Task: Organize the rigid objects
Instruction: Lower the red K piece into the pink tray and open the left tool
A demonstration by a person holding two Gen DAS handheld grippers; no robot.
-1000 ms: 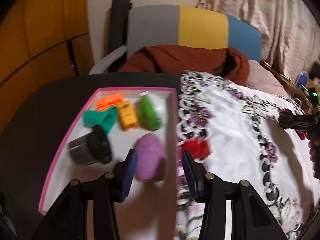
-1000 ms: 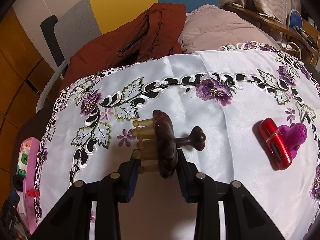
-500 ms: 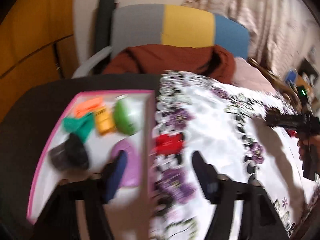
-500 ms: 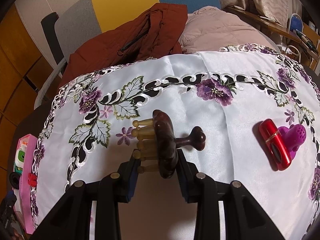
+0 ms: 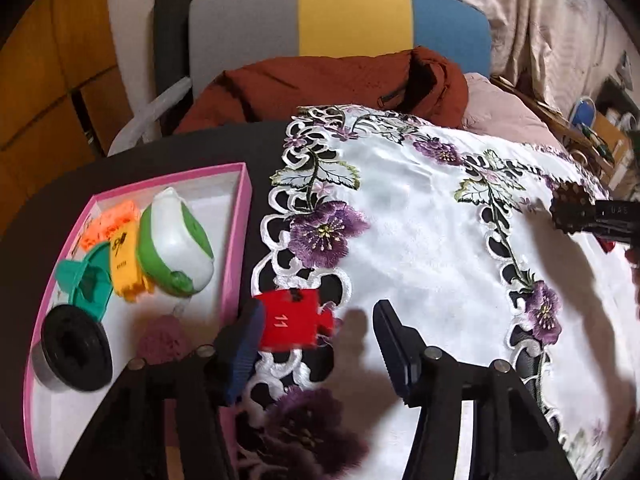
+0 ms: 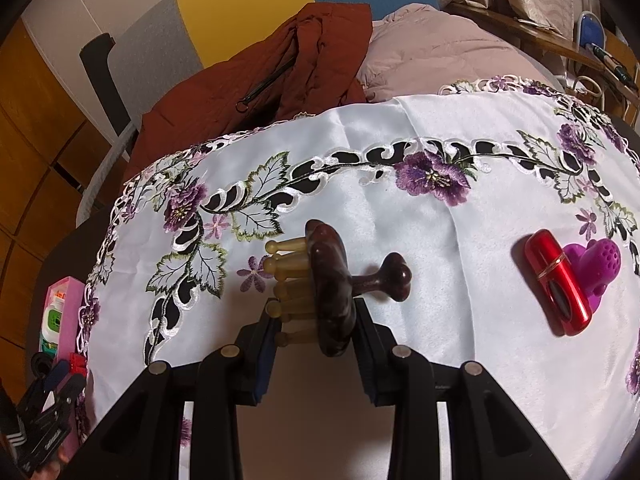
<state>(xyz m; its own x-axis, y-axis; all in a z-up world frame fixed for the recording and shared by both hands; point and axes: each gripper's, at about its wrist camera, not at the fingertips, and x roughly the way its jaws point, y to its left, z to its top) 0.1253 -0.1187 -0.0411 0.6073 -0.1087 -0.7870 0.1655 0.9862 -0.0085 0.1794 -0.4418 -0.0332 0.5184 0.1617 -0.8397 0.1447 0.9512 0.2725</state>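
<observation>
- The red puzzle-shaped piece (image 5: 294,318) marked "11" lies on the lace edge of the embroidered cloth (image 5: 420,240), just right of the pink tray (image 5: 240,240).
- The left tool (image 5: 320,344) hangs over it with its jaws apart; they have just been closing. The left pad (image 5: 244,348) is right beside the piece's left edge, the right pad stands clear at its 3 o'clock, and whether the left one touches cannot be told.
- In the tray, at 10 o'clock from the piece, sit a green-and-white case (image 5: 176,248), a yellow block (image 5: 124,268), an orange piece (image 5: 108,224), a teal piece (image 5: 86,280), a black cylinder (image 5: 74,350) and a purple lump (image 5: 162,340).
- The right tool (image 6: 314,328) is clamped on a dark wooden massager (image 6: 332,284), whose pale pegs (image 6: 286,276) point to 9 o'clock and whose handle points to 3 o'clock.
- At 3 o'clock from the massager lies a red lipstick-like tube (image 6: 558,284), touching a purple silicone piece (image 6: 598,264).
- Beyond the dark surface (image 5: 160,152), at 12 o'clock, a rust jacket (image 5: 320,84) is draped on a grey, yellow and blue chair (image 5: 340,16).
</observation>
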